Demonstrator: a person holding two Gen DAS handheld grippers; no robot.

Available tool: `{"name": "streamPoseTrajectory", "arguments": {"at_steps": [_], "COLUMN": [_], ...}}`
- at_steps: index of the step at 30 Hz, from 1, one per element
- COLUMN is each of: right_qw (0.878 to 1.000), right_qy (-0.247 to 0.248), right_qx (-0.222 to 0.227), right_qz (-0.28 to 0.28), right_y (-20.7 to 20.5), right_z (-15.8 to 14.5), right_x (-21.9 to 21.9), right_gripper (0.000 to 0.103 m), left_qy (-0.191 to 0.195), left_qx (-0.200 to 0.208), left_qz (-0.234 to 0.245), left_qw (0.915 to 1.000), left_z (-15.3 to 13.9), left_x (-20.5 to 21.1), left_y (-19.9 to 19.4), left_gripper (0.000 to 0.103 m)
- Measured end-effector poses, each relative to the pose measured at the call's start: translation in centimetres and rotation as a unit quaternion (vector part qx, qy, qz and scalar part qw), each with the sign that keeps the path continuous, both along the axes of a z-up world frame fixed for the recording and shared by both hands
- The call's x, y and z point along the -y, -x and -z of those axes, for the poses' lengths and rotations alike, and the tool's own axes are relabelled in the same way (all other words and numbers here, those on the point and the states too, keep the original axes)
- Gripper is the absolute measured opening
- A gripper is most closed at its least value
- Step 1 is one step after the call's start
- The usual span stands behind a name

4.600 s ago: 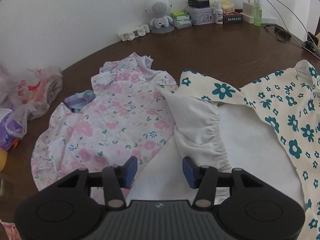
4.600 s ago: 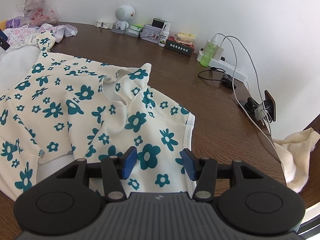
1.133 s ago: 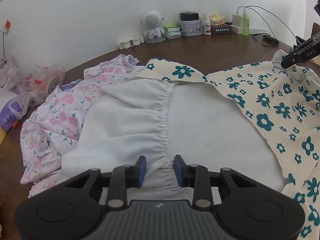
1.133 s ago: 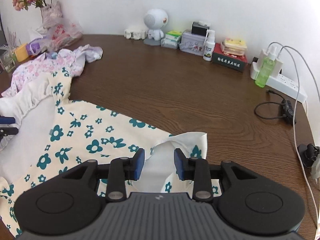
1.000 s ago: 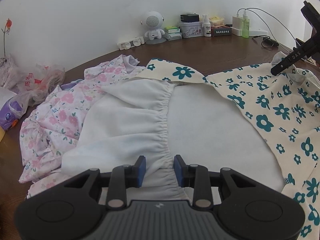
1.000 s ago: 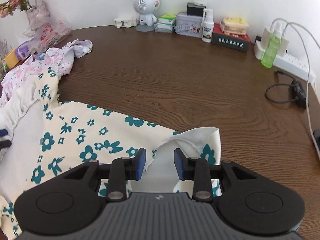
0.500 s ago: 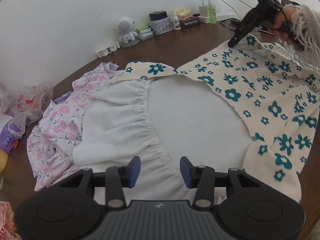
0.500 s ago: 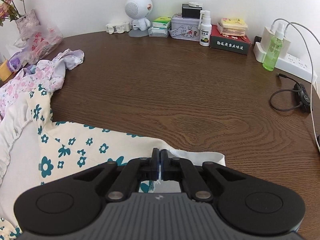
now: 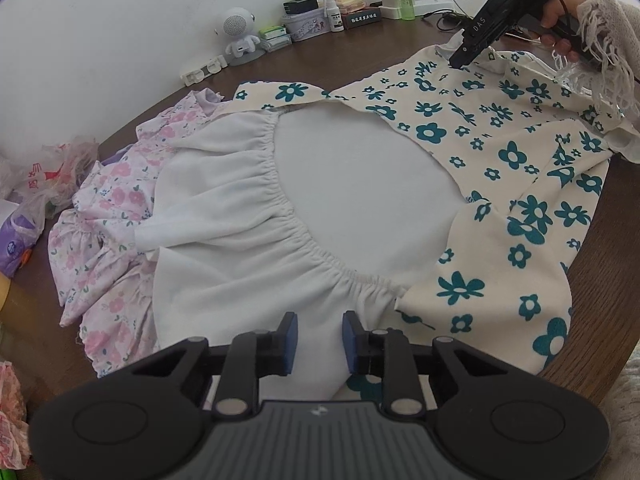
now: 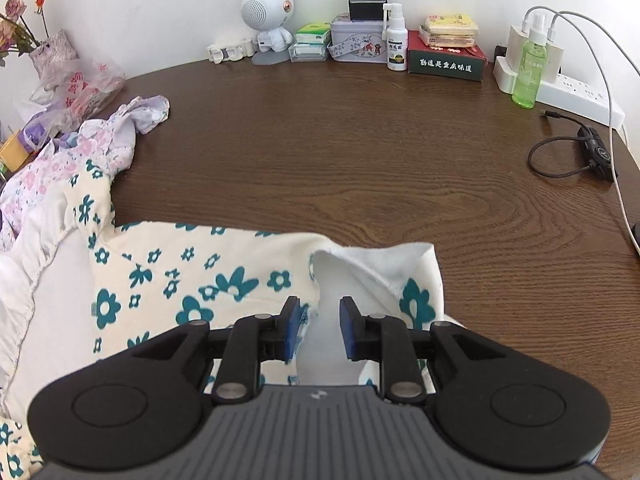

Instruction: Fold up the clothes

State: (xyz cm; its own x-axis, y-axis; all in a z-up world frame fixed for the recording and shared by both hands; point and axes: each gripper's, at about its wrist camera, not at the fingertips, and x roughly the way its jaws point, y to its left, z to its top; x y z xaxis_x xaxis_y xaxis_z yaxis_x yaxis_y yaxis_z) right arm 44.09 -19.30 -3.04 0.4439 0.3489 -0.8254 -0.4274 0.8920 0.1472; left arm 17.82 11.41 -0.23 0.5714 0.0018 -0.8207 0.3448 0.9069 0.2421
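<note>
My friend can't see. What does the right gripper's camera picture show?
The right gripper is opening over the collar of a cream dress with teal flowers, white lining showing between its blue pads. The dress lies on a brown wooden table, with a pink flowered garment at left.

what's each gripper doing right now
left gripper: fingers closing around the white lining, not pinched yet.
right gripper: fingers opening off the floral dress.
</note>
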Motion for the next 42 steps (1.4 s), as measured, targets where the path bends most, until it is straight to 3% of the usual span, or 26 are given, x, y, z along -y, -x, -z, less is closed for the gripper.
{"name": "streamPoseTrajectory", "arguments": {"at_steps": [2, 4, 10, 14, 17, 19, 21, 26, 32, 35, 37, 40, 42], "right_qw": [1.0, 1.0, 0.999, 0.999, 0.999, 0.998, 0.996, 0.987, 0.977, 0.981, 0.985, 0.992, 0.996], "right_qy": [-0.001, -0.003, 0.02, -0.001, -0.02, -0.018, -0.005, 0.073, 0.132, 0.128, 0.121, 0.094, 0.059], "right_qx": [0.001, 0.004, 0.034, 0.034, 0.035, 0.045, 0.053, 0.065, 0.072, 0.08, 0.085, 0.058, 0.03], "right_qz": [-0.01, -0.018, 0.0, -0.001, -0.01, -0.036, -0.069, -0.13, -0.148, -0.121, -0.093, -0.068, -0.065], "right_y": [0.4, 0.6, 0.1, 0.8, 1.9, 4.1, 6.9, 12.6, 15.2, 14.3, 13.2, 11.6, 10.9], "right_z": [0.3, 0.5, 0.6, -0.4, -1.3, -2.5, -3.6, -3.2, -0.3, 0.1, 0.0, 0.1, -0.2], "right_x": [-0.1, -0.3, -0.8, 0.2, 1.1, 1.6, 2.1, 2.6, 2.7, 3.7, 4.6, 5.8, 6.4], "right_gripper": [0.021, 0.0, 0.0, 0.001, 0.01, 0.024, 0.028, 0.028, 0.027, 0.002, 0.002, 0.002, 0.009], "left_qy": [-0.001, -0.003, -0.013, -0.008, 0.006, 0.015, 0.024, 0.033, 0.006, 0.006, 0.003, -0.002, 0.0], "left_qx": [-0.007, -0.01, -0.02, -0.024, -0.016, -0.017, -0.022, -0.024, -0.042, -0.042, -0.041, -0.039, -0.04], "left_qz": [-0.001, -0.003, -0.002, -0.013, -0.011, -0.002, 0.008, 0.038, 0.048, 0.041, 0.042, 0.041, 0.04], "left_qw": [1.0, 0.9999, 0.9997, 0.9996, 0.9998, 0.9997, 0.9994, 0.9985, 0.998, 0.9983, 0.9983, 0.9984, 0.9984], "left_z": [0.0, 0.1, 0.0, -0.6, -2.0, -2.5, -2.9, -2.5, -0.5, -0.2, -0.2, -0.2, -0.2], "left_x": [-0.1, -0.1, 0.0, 0.0, 0.2, 0.8, 1.4, 3.6, 5.0, 4.9, 4.9, 5.0, 4.9], "left_y": [-0.1, -0.1, -0.1, -0.1, 0.8, 1.5, 2.0, 2.3, 1.7, 1.7, 1.9, 2.0, 2.0], "left_gripper": [0.023, 0.023, 0.023, 0.023, 0.023, 0.023, 0.024, 0.025, 0.027, 0.03, 0.03, 0.03, 0.03]}}
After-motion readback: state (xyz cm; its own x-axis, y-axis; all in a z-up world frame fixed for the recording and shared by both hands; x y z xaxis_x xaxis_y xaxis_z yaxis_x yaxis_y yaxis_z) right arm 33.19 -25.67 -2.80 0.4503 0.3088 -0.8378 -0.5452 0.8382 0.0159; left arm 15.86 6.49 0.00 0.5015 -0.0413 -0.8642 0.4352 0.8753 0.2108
